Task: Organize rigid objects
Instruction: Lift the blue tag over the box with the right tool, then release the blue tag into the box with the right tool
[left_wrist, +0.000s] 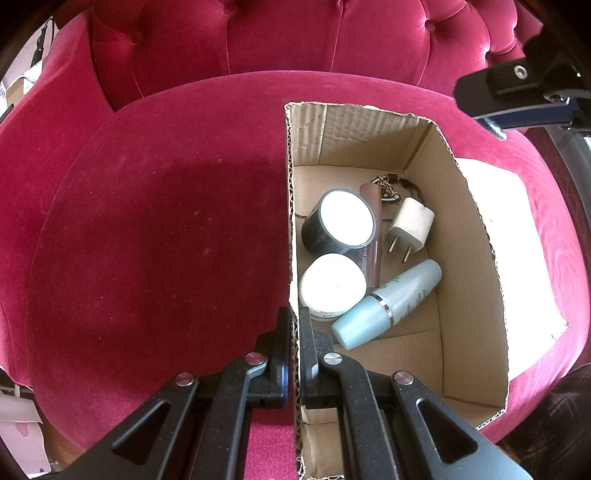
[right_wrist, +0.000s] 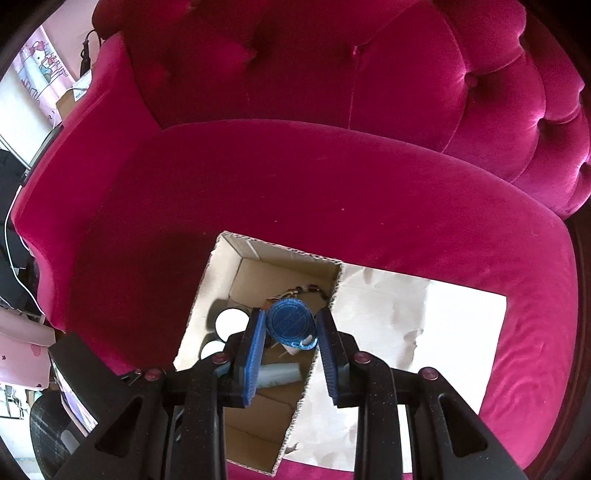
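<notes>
Blue-capped container (right_wrist: 291, 326) clamped between pads of right gripper (right_wrist: 291, 332), held above open cardboard box (left_wrist: 476, 236). Inside box: black jar (left_wrist: 338, 221), white jar (left_wrist: 332, 286), pale blue bottle (left_wrist: 388, 304), white charger plug (left_wrist: 410, 225). Left gripper (left_wrist: 294, 325) closed on box wall. All on red velvet armchair (left_wrist: 166, 221).

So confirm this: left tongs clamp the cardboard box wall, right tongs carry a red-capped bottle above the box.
Wrong on colour: in the right wrist view the right tongs carry a blue-capped bottle. Left tongs do clamp the cardboard box wall.
</notes>
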